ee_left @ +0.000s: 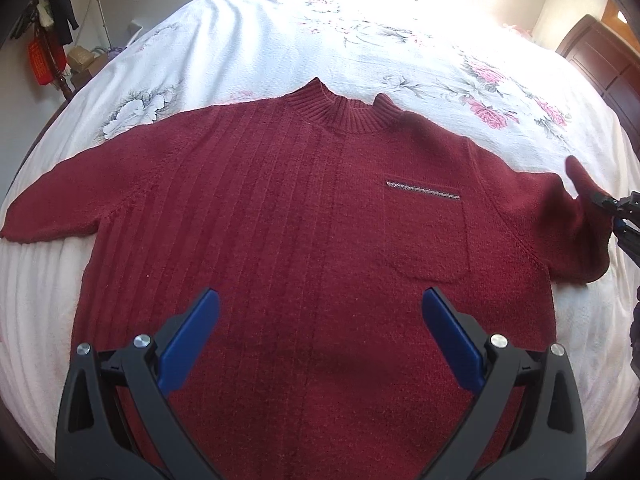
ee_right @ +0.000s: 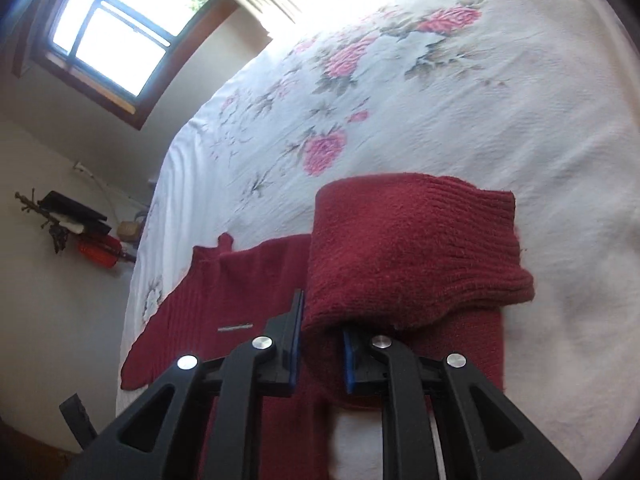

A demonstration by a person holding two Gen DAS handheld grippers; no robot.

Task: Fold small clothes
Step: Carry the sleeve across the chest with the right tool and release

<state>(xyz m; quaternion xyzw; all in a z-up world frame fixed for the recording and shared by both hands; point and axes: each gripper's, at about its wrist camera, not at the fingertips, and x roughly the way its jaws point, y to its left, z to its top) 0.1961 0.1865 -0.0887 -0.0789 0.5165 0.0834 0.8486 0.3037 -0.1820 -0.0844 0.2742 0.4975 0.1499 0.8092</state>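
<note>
Lying flat and face-up on the bed (ee_left: 400, 40), dark red sweater (ee_left: 304, 208) spreads both sleeves outward. Left claw (ee_left: 320, 312) hovers over the lower body, jaws spread wide, holding nothing. Right claw (ee_right: 322, 336) pinches the sweater's sleeve cuff (ee_right: 404, 256), lifted and bunched above the floral bedspread.

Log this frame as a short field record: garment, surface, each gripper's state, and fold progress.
garment: dark red knit sweater, front up, chest pocket showing
surface: white bedspread with a floral print
left gripper: open, above the sweater's lower body, holding nothing
right gripper: shut on the sleeve, which is lifted and curled over
other sleeve: lying flat, stretched outward
fold progress: body still spread flat; only the one sleeve raised
</note>
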